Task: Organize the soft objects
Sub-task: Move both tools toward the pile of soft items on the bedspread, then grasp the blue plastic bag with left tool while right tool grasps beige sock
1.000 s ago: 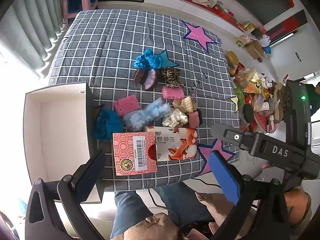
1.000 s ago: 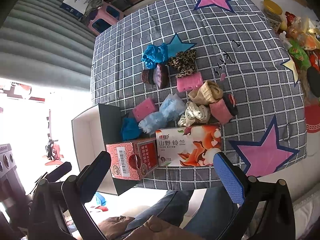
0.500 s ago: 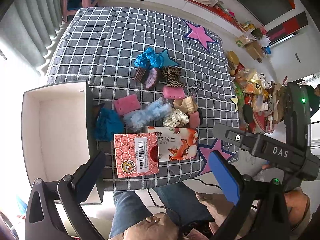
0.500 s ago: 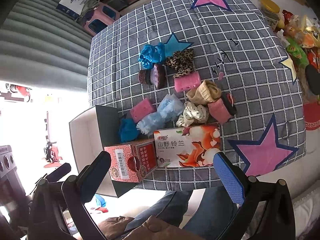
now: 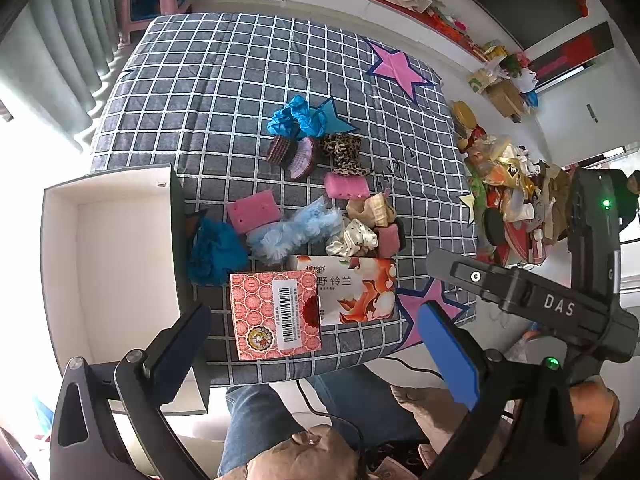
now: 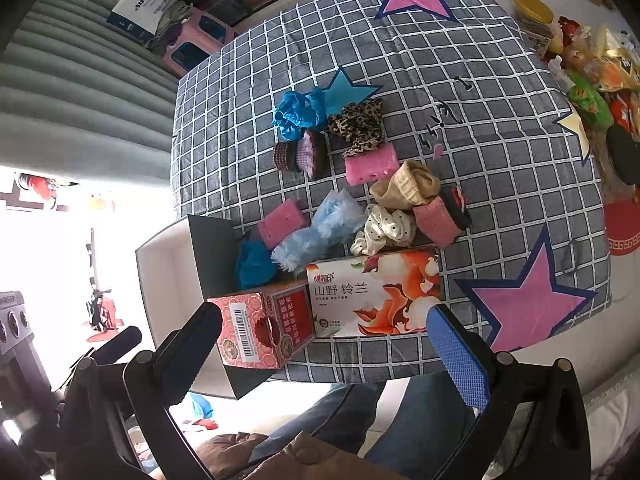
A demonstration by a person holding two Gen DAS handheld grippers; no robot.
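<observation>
On the checked cloth point(image 5: 208, 92) we counted two tissue packs point(image 5: 352, 294), two pink sponges point(image 5: 253, 213) and perhaps eight scrunchies point(image 5: 296, 120); one empty box point(image 5: 120, 264) sat at the left edge. Both grippers point(image 5: 316, 356) point(image 6: 332, 356) hung wide.

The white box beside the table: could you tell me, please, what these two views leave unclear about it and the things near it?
- White box: its near end is hidden behind the left gripper in the left wrist view; the right wrist view is washed out by glare there.
- Dark blue puff: partly hidden behind the red carton in the right wrist view.
- Tissue pack: its left end is covered by the red carton in the left wrist view.
</observation>
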